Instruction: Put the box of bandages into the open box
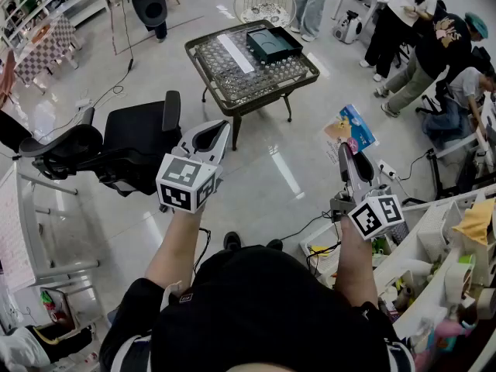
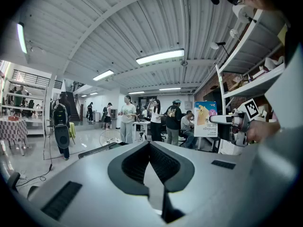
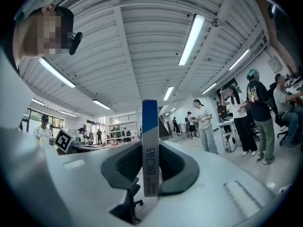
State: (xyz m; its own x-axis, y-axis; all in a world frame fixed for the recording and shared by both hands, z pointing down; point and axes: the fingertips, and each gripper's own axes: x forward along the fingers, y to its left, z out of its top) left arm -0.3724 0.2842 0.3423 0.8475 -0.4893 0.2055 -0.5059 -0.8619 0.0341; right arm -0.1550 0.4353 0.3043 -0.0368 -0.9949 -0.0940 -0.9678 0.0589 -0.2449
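The box of bandages [image 1: 350,130], blue and yellow, is pinched by its edge in my right gripper [image 1: 345,150], held in the air over the floor. In the right gripper view the box [image 3: 150,145] stands edge-on between the pads, which press on it. The left gripper view shows the same box [image 2: 205,118] at its right. The open box [image 1: 273,43], dark green, lies on a low glass-topped table [image 1: 209,51] well ahead of both grippers. My left gripper [image 1: 223,126] is raised beside the right one, its jaws [image 2: 149,144] shut with nothing between them.
A black office chair [image 1: 116,142] stands left of the grippers. A wire basket [image 1: 263,5] sits behind the table. Several people [image 1: 418,37] work at the far right. Cluttered white shelves [image 1: 449,262] and floor cables [image 1: 310,227] lie close on the right.
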